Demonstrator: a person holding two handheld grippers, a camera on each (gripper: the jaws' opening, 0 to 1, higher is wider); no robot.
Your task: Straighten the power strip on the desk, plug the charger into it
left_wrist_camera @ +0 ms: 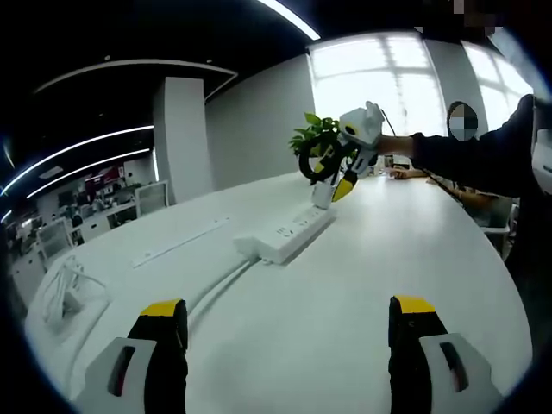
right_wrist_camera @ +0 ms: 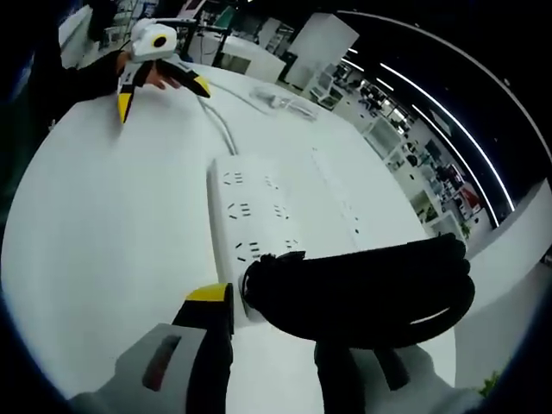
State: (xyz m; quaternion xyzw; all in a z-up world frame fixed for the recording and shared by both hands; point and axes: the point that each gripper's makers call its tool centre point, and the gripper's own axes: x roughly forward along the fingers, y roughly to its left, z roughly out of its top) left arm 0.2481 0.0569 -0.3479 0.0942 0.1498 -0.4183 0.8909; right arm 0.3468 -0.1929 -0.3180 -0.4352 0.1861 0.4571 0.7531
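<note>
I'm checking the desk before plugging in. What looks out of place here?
Nothing is spilled or visibly damaged. The power strip lies flat on the desk, and the right claw holds the charger over its end.

No legible text or labels anywhere

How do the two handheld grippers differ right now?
The left gripper is open and holds nothing, while the right gripper is shut on the charger with its coiled black cable. The left gripper hangs back over bare desk; the right gripper is down at the power strip. Both have yellow-tipped jaws.
</note>
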